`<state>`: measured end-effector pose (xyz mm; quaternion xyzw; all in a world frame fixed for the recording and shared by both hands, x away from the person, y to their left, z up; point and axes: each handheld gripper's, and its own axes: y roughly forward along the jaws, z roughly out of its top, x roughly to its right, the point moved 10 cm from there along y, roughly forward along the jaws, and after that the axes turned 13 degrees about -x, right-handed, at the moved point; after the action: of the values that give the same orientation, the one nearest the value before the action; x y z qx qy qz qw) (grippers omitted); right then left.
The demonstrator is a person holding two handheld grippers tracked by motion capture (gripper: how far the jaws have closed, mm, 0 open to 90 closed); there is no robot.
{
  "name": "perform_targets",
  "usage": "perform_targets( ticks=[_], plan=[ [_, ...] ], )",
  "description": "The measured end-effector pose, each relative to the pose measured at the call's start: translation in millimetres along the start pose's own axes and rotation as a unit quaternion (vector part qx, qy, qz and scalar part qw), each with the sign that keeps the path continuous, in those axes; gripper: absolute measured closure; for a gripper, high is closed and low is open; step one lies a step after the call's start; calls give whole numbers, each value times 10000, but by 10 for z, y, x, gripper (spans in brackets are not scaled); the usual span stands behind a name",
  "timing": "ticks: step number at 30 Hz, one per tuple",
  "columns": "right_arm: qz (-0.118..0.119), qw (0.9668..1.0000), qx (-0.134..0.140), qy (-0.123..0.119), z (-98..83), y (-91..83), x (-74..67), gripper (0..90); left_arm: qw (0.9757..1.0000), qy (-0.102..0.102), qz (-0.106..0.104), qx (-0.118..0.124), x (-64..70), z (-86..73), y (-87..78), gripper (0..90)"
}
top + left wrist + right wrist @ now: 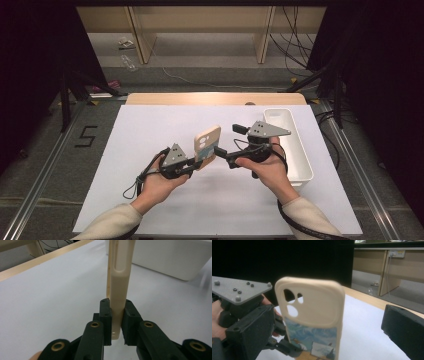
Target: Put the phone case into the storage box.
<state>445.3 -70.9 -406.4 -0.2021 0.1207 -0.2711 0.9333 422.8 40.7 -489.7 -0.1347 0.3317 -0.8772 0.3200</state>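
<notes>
I am holding a cream phone case [207, 145] upright above the middle of the worktop [150, 135].

It is looking light, thin and a little bendy, with a smooth printed back that could slip, so I am clamping my left hand-held gripper [117, 322] across its thin lower edge, pads on both faces. My right hand-held gripper [220, 151] is standing released beside the case's right edge, jaws spread wide with nothing pressed between them. A white tray [295, 145] is waiting along the worktop's right edge.
</notes>
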Motion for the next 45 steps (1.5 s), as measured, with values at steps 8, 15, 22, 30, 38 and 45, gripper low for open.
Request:
perform_targets(
  ticks=[8, 15, 22, 30, 38, 45],
  plan=[
    [-57, 9999, 11, 83, -29, 3, 9, 2, 10000, -70, 67, -8, -27, 20, 16, 797],
    [-121, 9998, 34, 135, -43, 3, 28, 2, 9999, -135, 106, -4, -39, 58, 63, 797],
    [-182, 9997, 53, 156, -39, -4, 46, 2, 9998, -134, 146, 11, -28, 95, 95, 797],
    [-275, 9994, 101, 209, -30, -4, 74, 2, 9998, -145, 137, -15, 5, 117, 145, 797],
    [-330, 9986, 232, 342, 0, -24, 98, 2, 9999, -120, 122, -10, 41, 136, 173, 796],
    [-363, 9984, 224, 371, -7, -10, 104, 2, 9999, -90, 117, 1, 69, 157, 190, 796]
  ],
)
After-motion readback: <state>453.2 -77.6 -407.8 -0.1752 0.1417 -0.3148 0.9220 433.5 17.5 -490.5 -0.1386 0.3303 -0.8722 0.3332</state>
